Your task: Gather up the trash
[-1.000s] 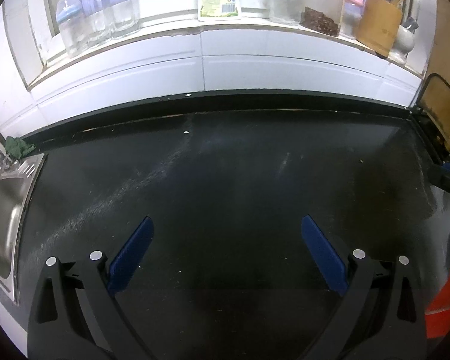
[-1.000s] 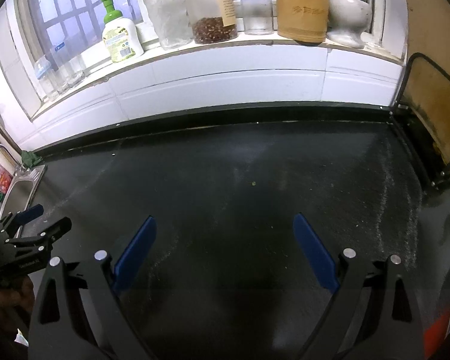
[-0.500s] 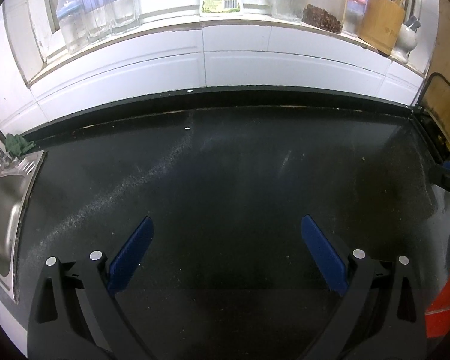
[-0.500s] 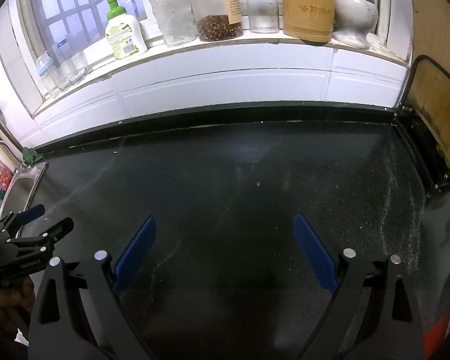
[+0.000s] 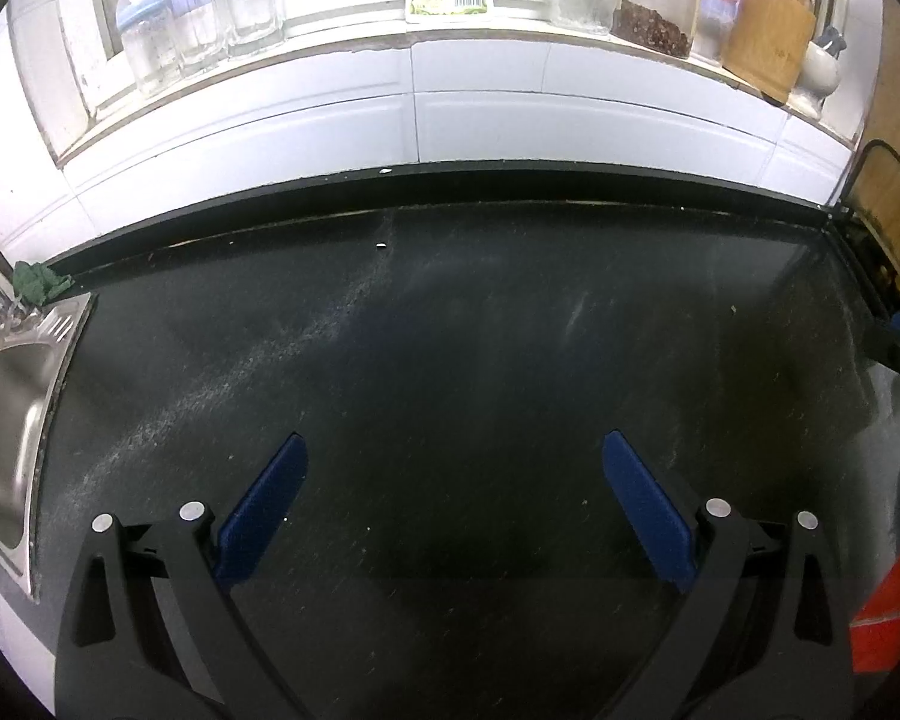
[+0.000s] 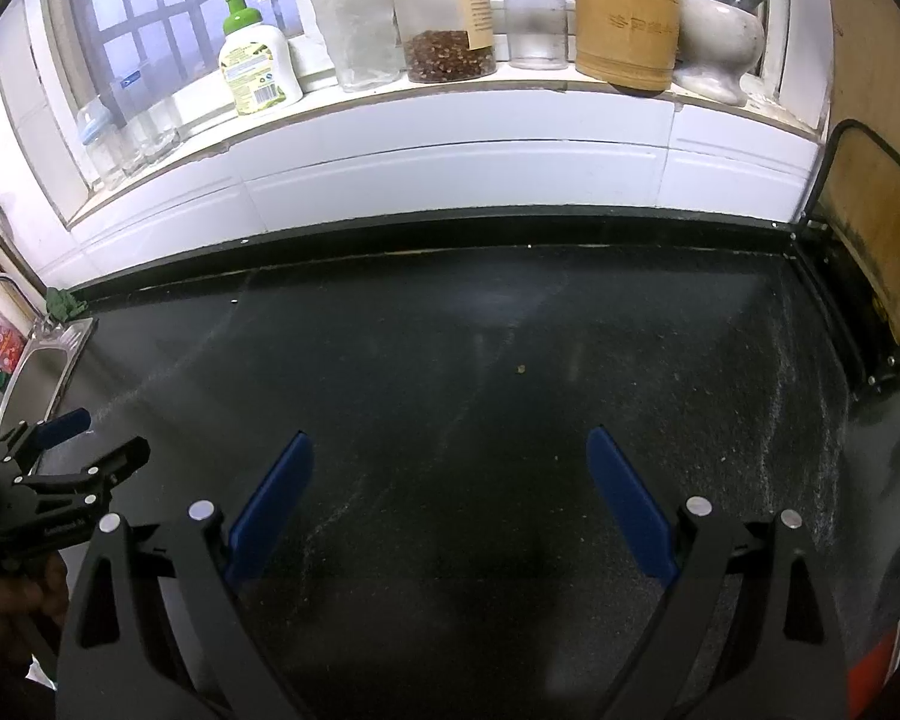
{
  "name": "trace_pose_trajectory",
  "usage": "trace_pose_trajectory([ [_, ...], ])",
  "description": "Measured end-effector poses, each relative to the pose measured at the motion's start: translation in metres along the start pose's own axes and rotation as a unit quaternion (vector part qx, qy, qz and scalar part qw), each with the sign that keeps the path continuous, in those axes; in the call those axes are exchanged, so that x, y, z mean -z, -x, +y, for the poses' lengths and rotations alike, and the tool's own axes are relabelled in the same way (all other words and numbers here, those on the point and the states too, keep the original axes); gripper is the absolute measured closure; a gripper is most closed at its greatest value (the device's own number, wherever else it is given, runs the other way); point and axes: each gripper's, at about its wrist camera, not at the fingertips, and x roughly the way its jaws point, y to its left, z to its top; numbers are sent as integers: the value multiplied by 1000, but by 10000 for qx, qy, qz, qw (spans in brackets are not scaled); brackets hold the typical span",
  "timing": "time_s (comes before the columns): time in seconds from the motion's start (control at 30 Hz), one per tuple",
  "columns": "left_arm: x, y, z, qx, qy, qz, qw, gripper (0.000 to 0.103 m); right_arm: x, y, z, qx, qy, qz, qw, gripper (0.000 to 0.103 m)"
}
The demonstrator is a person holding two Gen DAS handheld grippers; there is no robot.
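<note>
My left gripper (image 5: 450, 450) is open and empty above the black countertop (image 5: 450, 330). My right gripper (image 6: 447, 447) is open and empty over the same countertop (image 6: 480, 348). A small brown crumb (image 6: 519, 369) lies ahead of the right gripper; it also shows in the left wrist view (image 5: 733, 309). A tiny white speck (image 5: 381, 245) lies near the back edge. A red and white object (image 5: 888, 606) shows at the lower right edge, and in the right wrist view (image 6: 882, 660). The left gripper (image 6: 84, 444) also shows at the left of the right wrist view.
A steel sink (image 5: 6, 408) is at the left with a green cloth (image 5: 39, 285) behind it. The window sill holds a soap bottle (image 6: 258, 60), glasses (image 6: 360, 30), a jar of brown bits (image 6: 447, 18), a bamboo holder (image 6: 627, 12) and a mortar (image 6: 720, 42). A rack (image 6: 870, 300) stands at the right.
Both views have tilted down slightly, so the sill items sit higher in frame. Both grippers stay open and empty.
</note>
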Motion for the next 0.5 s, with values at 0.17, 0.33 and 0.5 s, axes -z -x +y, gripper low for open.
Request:
trace_pose_trajectory([
  [0.17,1,-1,1,-8,21,60,10000,7,1,1,2,-3,-4,-11,10000,14],
  [0.33,2,0,2,-9,38,83,10000,7,0,0,1,-6,-8,-11,10000,14],
  [0.5,2,2,1,-6,-5,50,10000,7,0,1,0,-19,-24,-18,10000,14],
])
